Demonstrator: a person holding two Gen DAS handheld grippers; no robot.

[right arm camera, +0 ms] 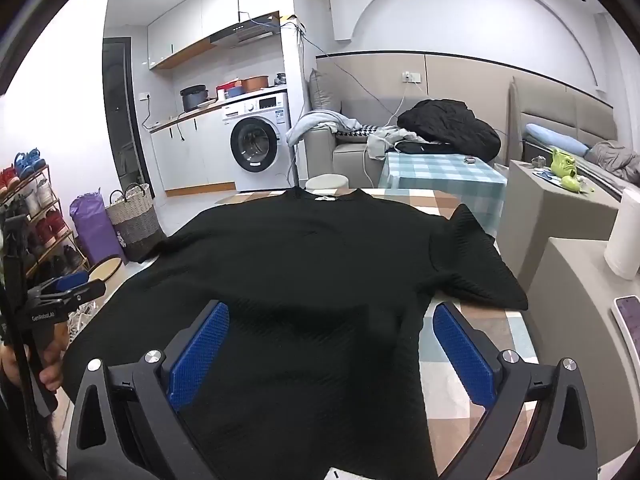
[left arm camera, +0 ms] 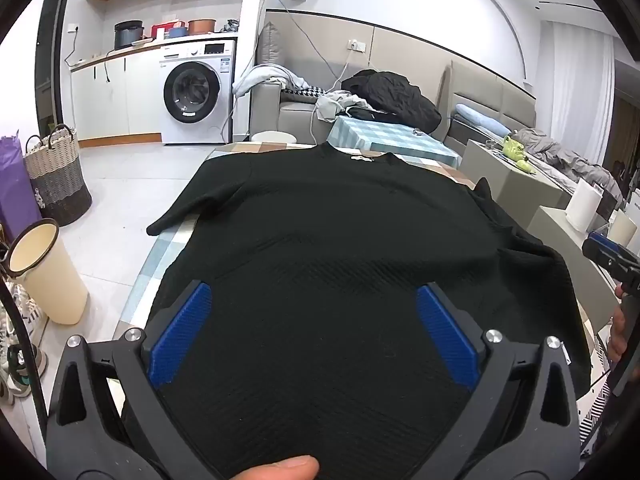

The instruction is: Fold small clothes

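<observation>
A black knit top (left arm camera: 320, 220) lies spread flat on a table with a checked cloth (left arm camera: 168, 248), collar at the far side, both short sleeves out to the sides. My left gripper (left arm camera: 314, 300) hovers open above the garment's near left part, blue pads wide apart, nothing between them. In the right wrist view the same top (right arm camera: 304, 256) fills the table, its right sleeve (right arm camera: 476, 256) draped out over the checked cloth (right arm camera: 488, 336). My right gripper (right arm camera: 330, 318) is open above the near right hem, one pad over fabric, the other over bare cloth. Each gripper shows at the other view's edge.
A cream bin (left arm camera: 44, 272) and a woven basket (left arm camera: 58, 176) stand on the floor at left. Beige cabinets with a paper roll (right arm camera: 626, 236) and a phone (right arm camera: 630, 316) sit at right. Beyond are a sofa with clothes (right arm camera: 448, 128) and a washing machine (right arm camera: 256, 148).
</observation>
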